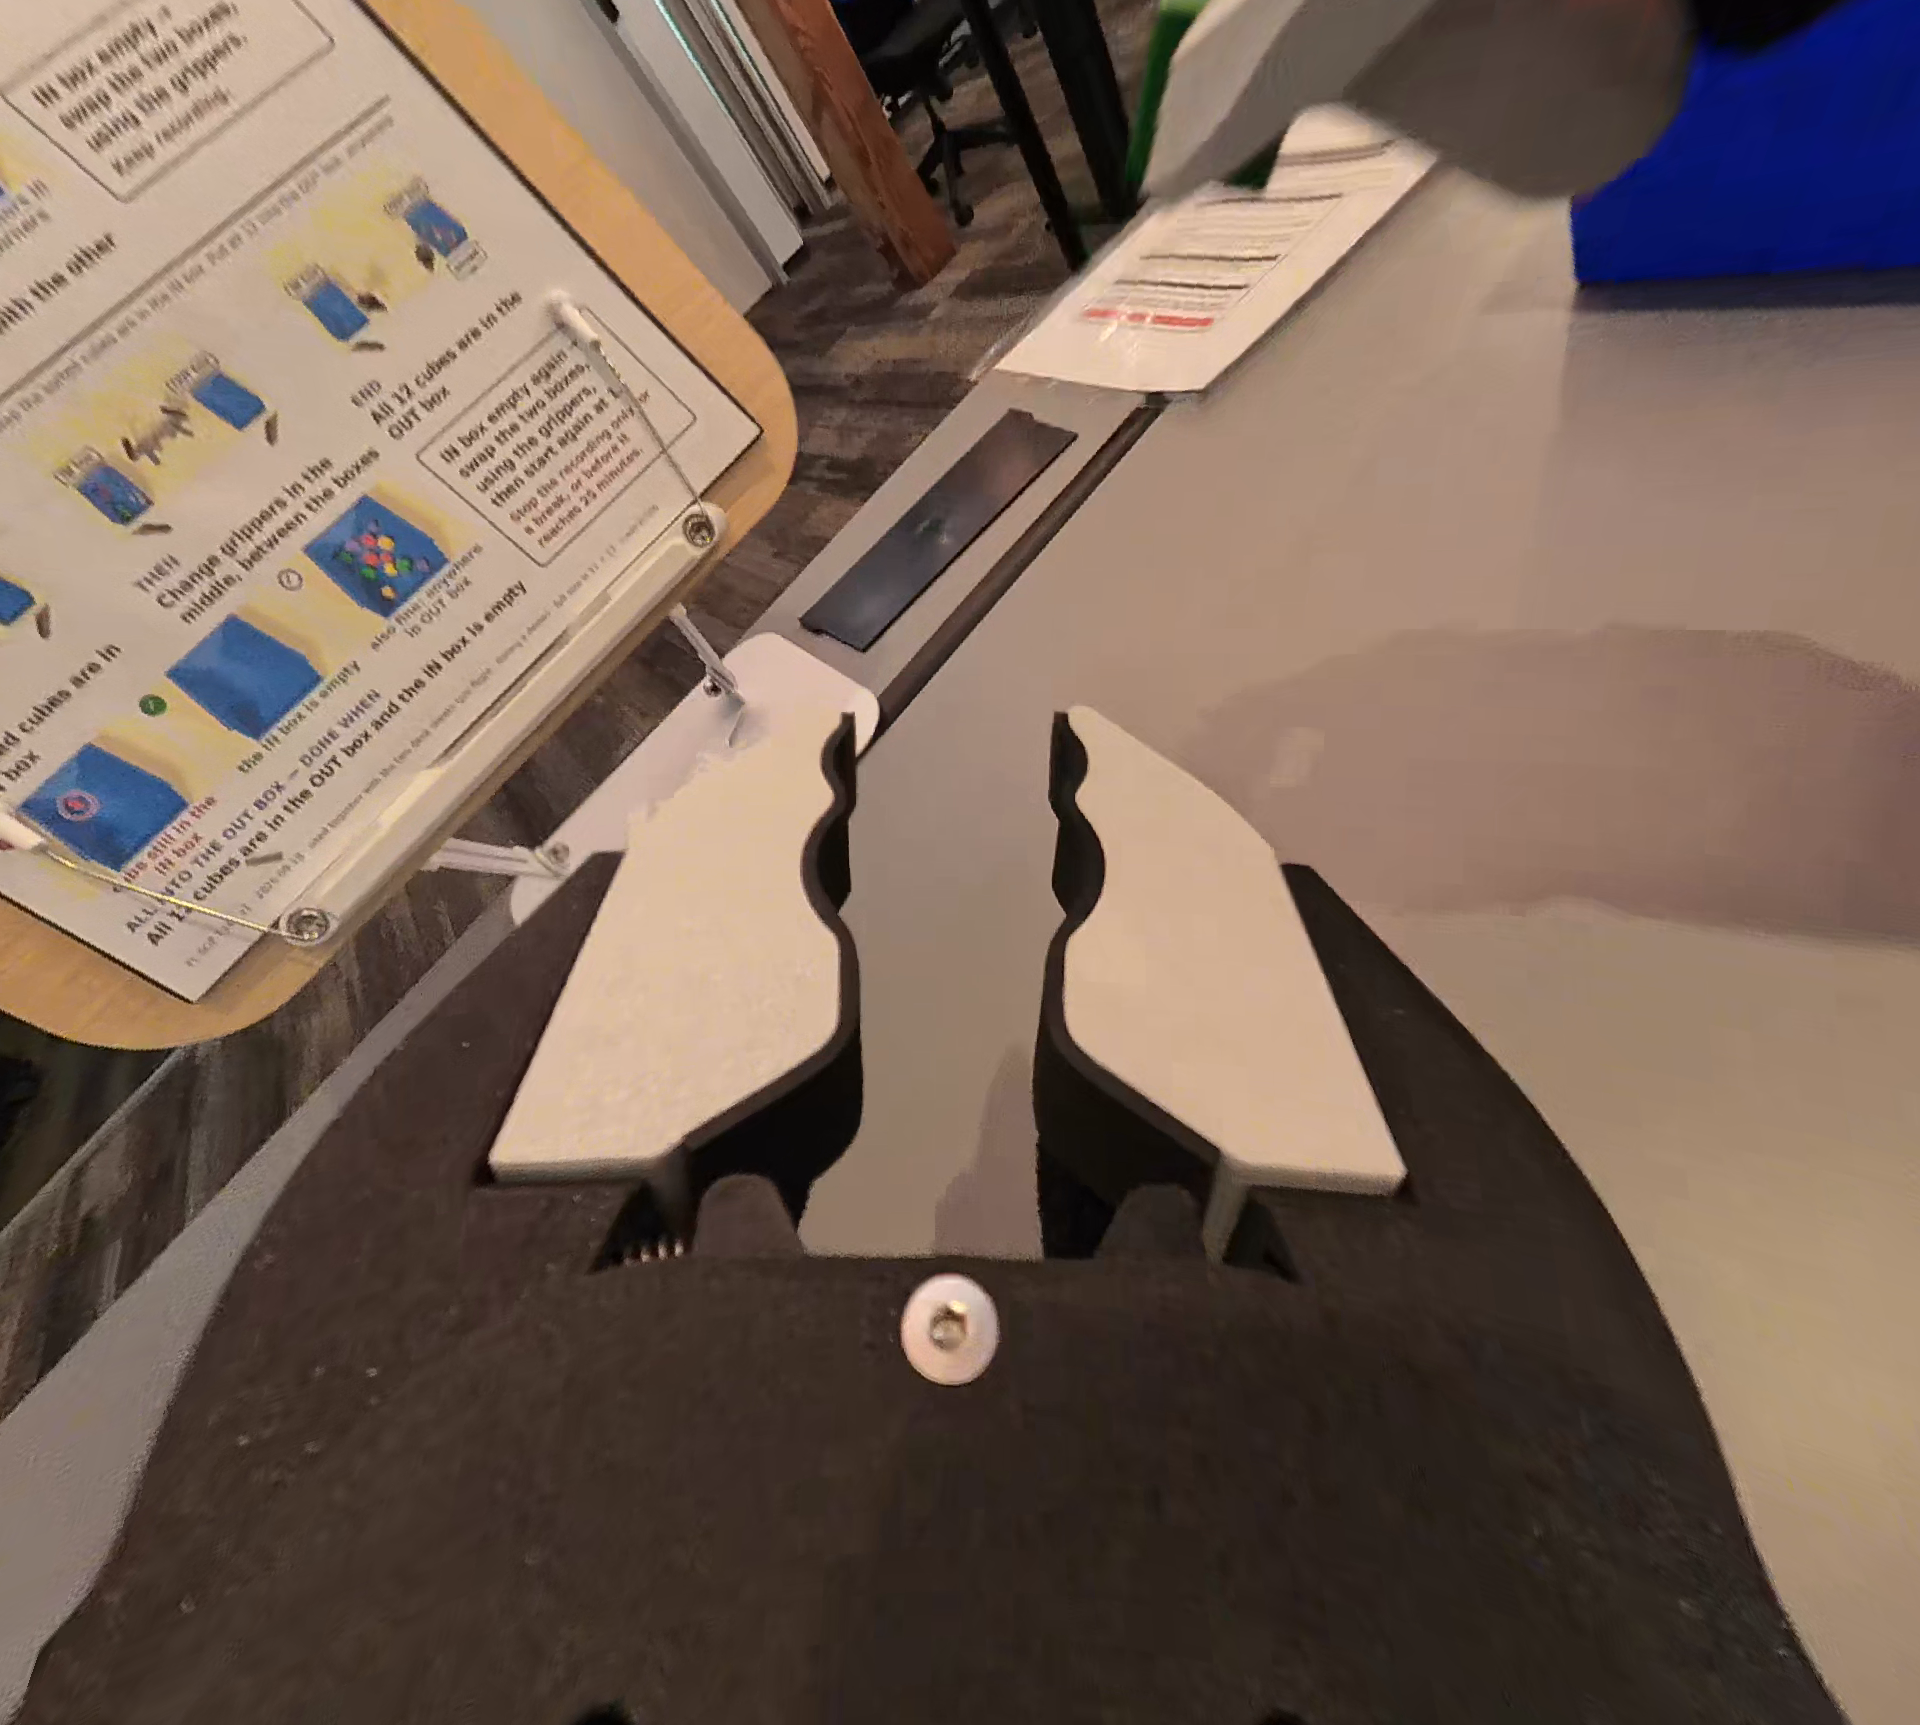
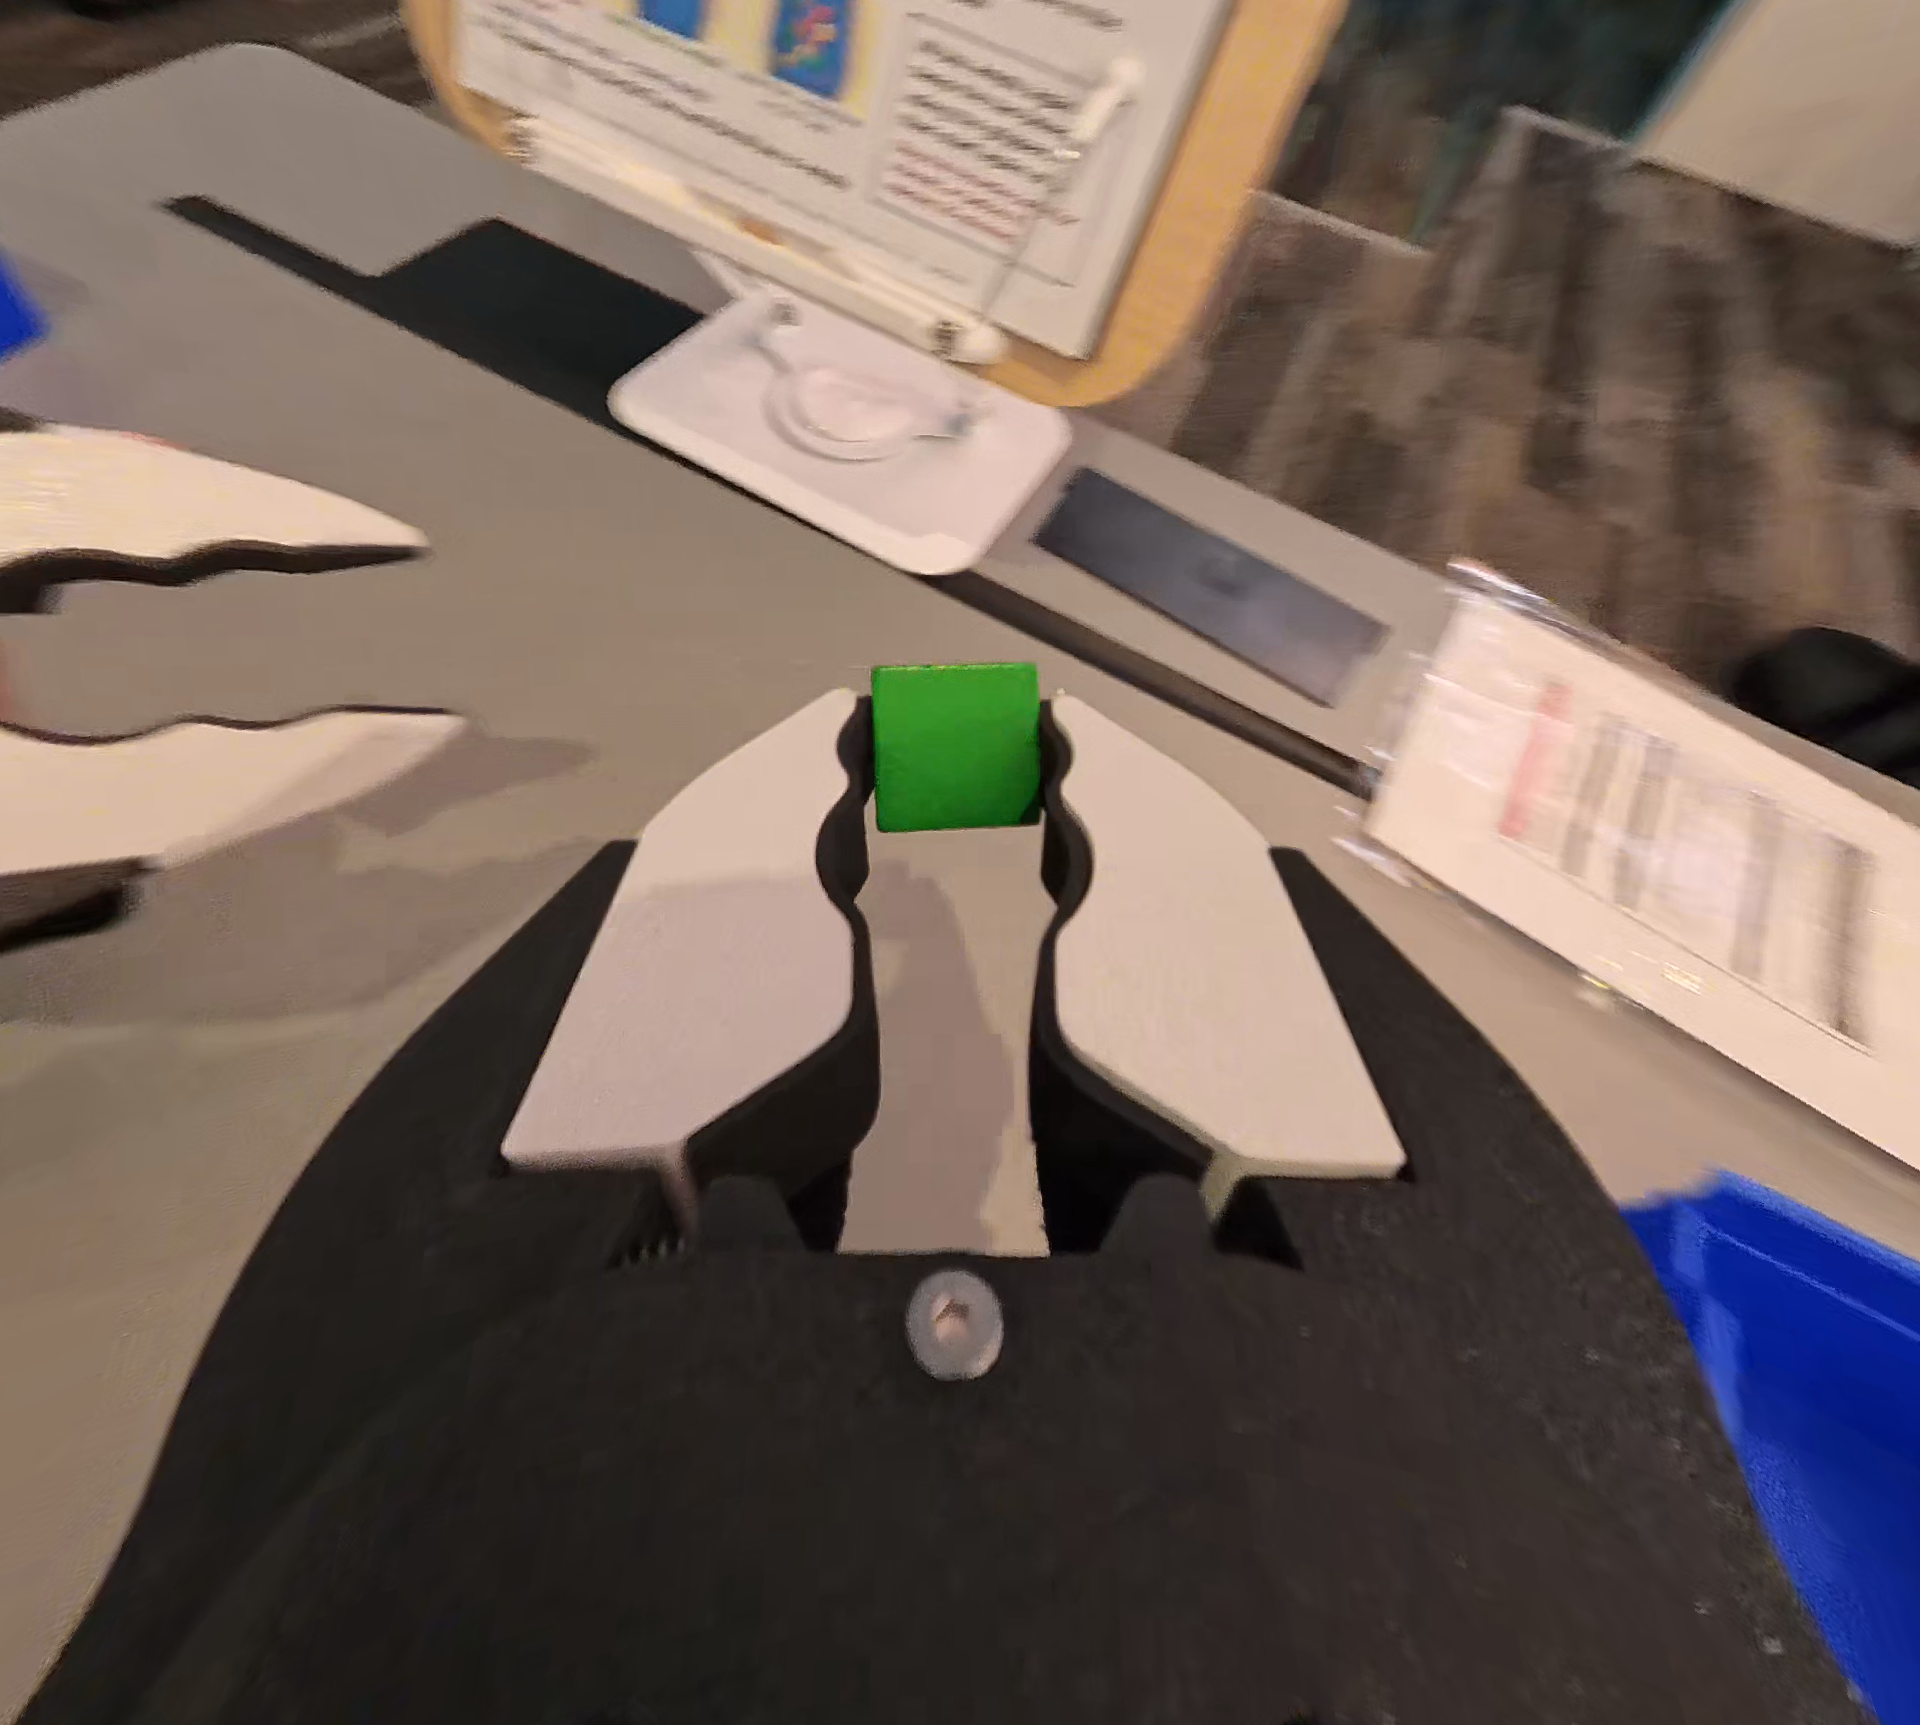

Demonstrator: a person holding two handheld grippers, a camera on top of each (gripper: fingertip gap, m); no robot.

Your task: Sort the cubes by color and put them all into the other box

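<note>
My right gripper [image 2: 954, 719] is shut on a green cube [image 2: 954, 745], held at its fingertips above the grey table [image 2: 582, 636]. In the left wrist view that gripper [image 1: 1174, 148] shows blurred at the upper right with the green cube [image 1: 1190, 13] in it. My left gripper [image 1: 954, 730] is open and empty above the grey table [image 1: 1455, 532]. It also shows at the left edge of the right wrist view [image 2: 436, 636], jaws apart. A blue box [image 1: 1766, 158] lies at the right; another part of a blue box [image 2: 1808, 1384] shows at the lower right.
An instruction sheet on a wooden board [image 1: 343, 387] stands on a white base [image 2: 842, 439] at the table's far edge. A laminated paper [image 1: 1216, 273] lies on the table. A dark slot [image 1: 935, 522] runs along the edge. Chairs and desk legs stand beyond.
</note>
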